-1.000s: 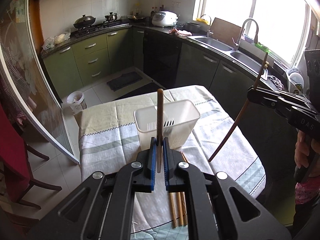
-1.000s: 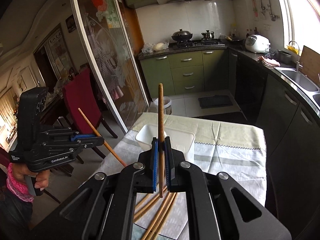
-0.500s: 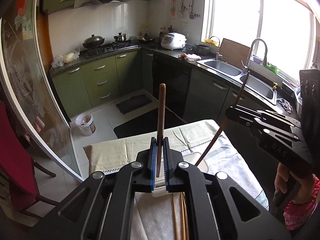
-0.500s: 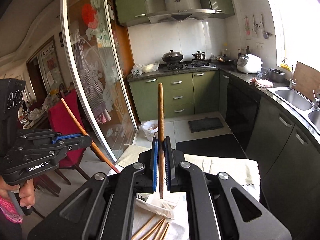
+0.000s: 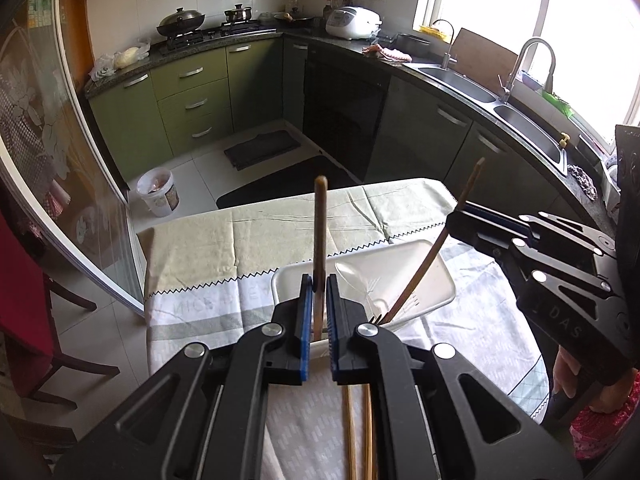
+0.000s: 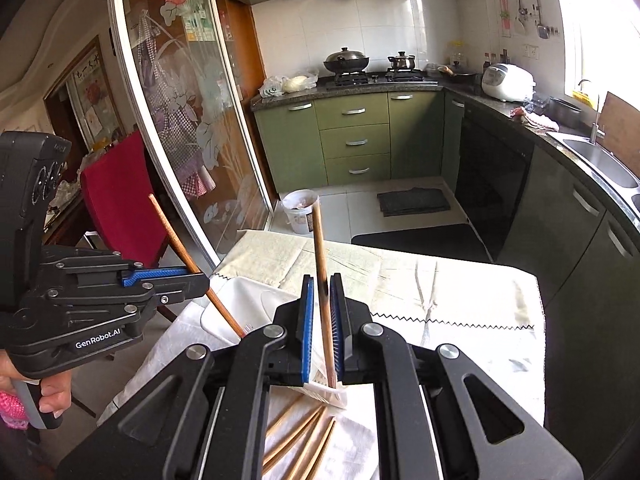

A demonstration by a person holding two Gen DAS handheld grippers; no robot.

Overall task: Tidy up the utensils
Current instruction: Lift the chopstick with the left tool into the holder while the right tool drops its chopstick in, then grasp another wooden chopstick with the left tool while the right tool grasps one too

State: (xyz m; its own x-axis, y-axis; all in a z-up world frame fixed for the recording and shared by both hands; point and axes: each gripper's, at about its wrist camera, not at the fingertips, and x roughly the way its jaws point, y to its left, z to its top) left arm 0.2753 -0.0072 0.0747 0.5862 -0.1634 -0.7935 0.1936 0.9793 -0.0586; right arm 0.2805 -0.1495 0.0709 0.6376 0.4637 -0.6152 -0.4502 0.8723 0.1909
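Green kitchen cabinets (image 5: 192, 92) stood behind the cloth-covered table (image 5: 224, 248). Compared with half a second before, both grippers had come lower, and the white plastic basket (image 5: 436, 284) showed more fully. The left gripper (image 5: 318, 320) pinched one brown wooden chopstick (image 5: 320, 232), its long axis nearly upright, lower end over the basket. The right gripper (image 6: 320, 332) pinched another chopstick (image 6: 320, 256), leaning slightly, its tip down inside the basket. More pale chopsticks (image 6: 304, 436) lay flat on the cloth, near the basket.
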